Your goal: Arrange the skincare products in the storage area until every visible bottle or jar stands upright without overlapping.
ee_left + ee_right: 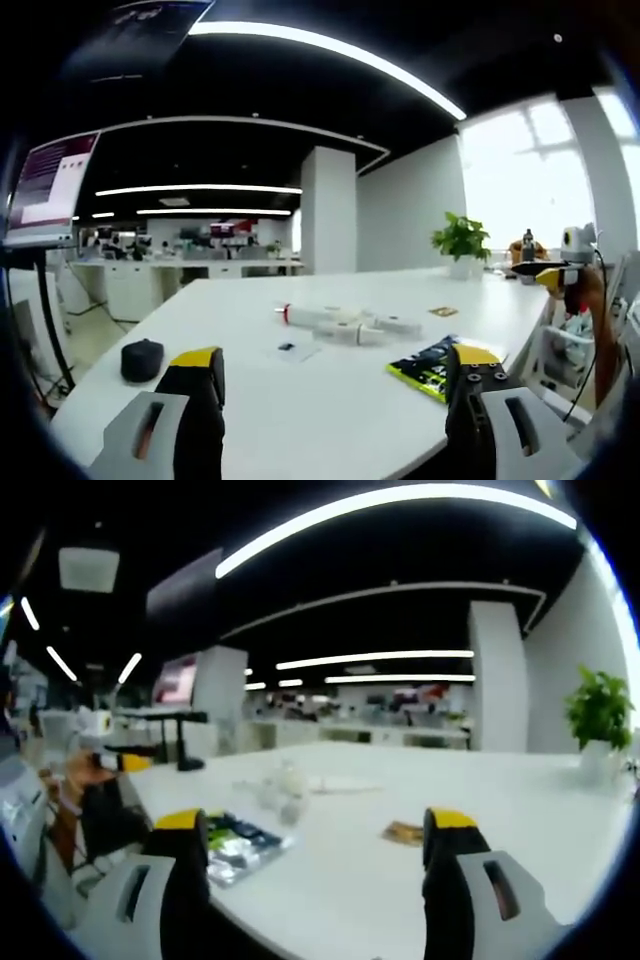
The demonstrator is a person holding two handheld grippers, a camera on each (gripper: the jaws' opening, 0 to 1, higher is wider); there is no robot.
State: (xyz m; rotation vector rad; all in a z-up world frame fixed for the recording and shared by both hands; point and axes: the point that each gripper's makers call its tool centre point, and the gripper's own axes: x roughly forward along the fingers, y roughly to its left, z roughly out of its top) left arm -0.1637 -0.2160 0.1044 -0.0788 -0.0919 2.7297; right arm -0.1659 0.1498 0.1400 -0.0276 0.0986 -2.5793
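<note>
Lying flat — bottles (345, 322), sideways

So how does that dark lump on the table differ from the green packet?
The dark lump is black, rounded and raised; the green packet is flat, brightly printed and rectangular. The lump sits near the table's left edge, the packet towards the right. Both rest on the white table, untouched.

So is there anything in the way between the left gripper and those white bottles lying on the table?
Nothing visible blocks it. The left gripper is open, with bare white table ahead up to the lying bottles. A small paper slip lies flat just before them.
</note>
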